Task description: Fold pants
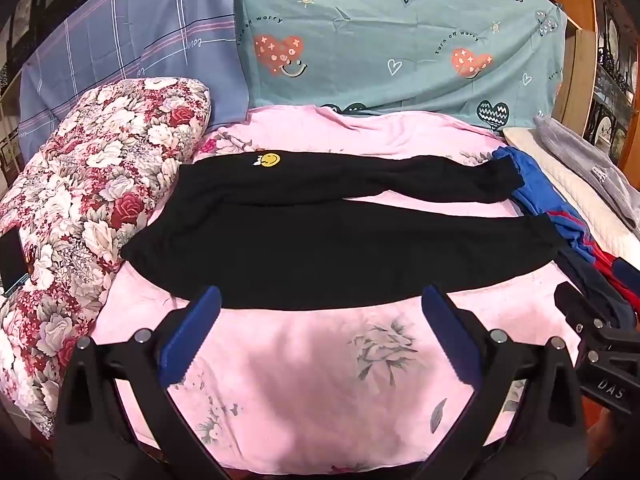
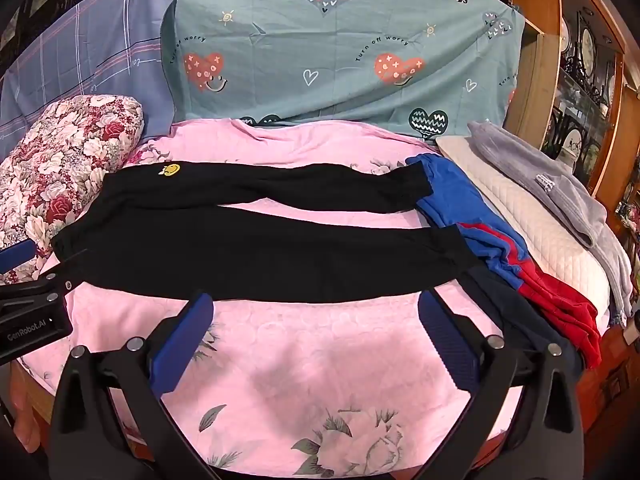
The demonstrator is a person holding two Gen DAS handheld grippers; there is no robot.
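At the left edge of the pink floral bed sheet (image 1: 320,380) a rolled red-and-white floral quilt (image 1: 80,200) bolsters the side. Beside it the black soft-cloth pants (image 1: 320,248) lie spread flat across the bed's middle, waistband touching the quilt, both legs running rightward and slightly parted (laid out, I judge, so one leg can be folded over the other). The cuffs meet a heap of blue and red garments (image 2: 500,248) at the right edge; how far they overlap it is hard to tell. Near the front edge, the left gripper (image 1: 320,332) and right gripper (image 2: 316,336) hover with jaws released wide, holding nothing. The pants' black cloth swallows any seams.
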